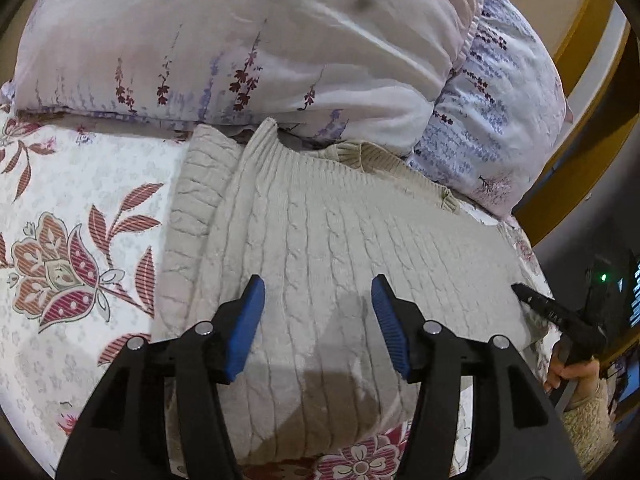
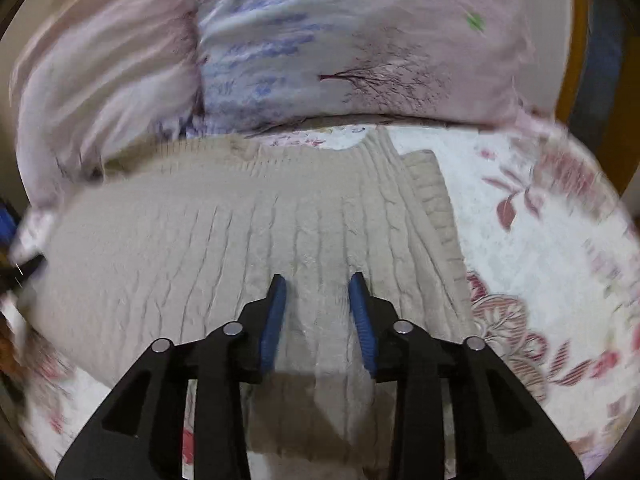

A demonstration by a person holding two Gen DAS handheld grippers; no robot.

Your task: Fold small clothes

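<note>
A beige cable-knit sweater (image 1: 320, 240) lies flat on the flowered bed sheet (image 1: 80, 208), its ribbed edge toward the pillows. One part is folded over along its left side in the left wrist view. My left gripper (image 1: 318, 294) is open and empty just above the knit. The right gripper shows at that view's right edge (image 1: 532, 300), at the sweater's side. In the right wrist view the sweater (image 2: 240, 232) fills the middle and my right gripper (image 2: 318, 292) hangs open and empty over it. This view is blurred.
Two pale lavender-print pillows (image 1: 260, 40) (image 1: 500, 120) lie against the sweater's far edge. A wooden bed frame (image 1: 580, 36) runs at the right. The bed's edge and a dark device with a green light (image 1: 604, 278) are at the far right.
</note>
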